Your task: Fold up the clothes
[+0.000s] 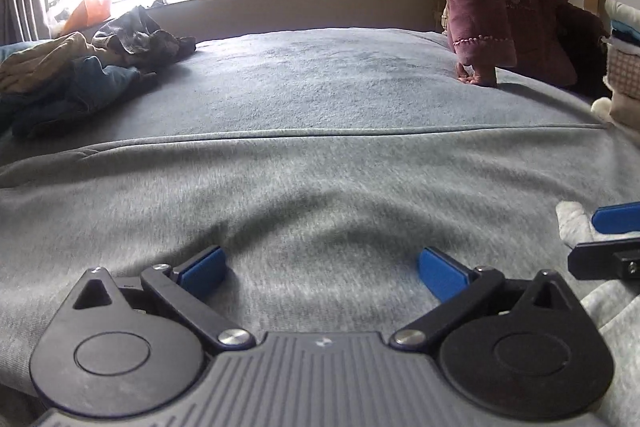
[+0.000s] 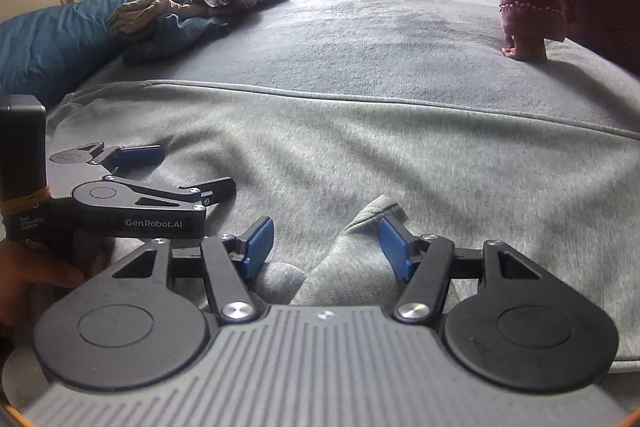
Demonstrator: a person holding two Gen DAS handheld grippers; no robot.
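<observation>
Grey sweatshirt (image 1: 320,179) lies spread flat on the bed (image 1: 320,75), front half of the blanket, seam edge running across. Left gripper (image 1: 322,269) low over the fabric w/ jaws fully wide, nothing between them. Right gripper (image 2: 326,241) partly open; a raised fold, prob. a sleeve/cuff (image 2: 360,251), sits between its pads, not clearly pinched. Looks like mid-fold, a sleeve going in. Next: right needs to close on that fold, left to pin or grab the body nearby. 1 pile of unfolded clothes (image 2: 192,11) waits far left. Another person's hand (image 2: 524,49) rests on the far edge.
</observation>
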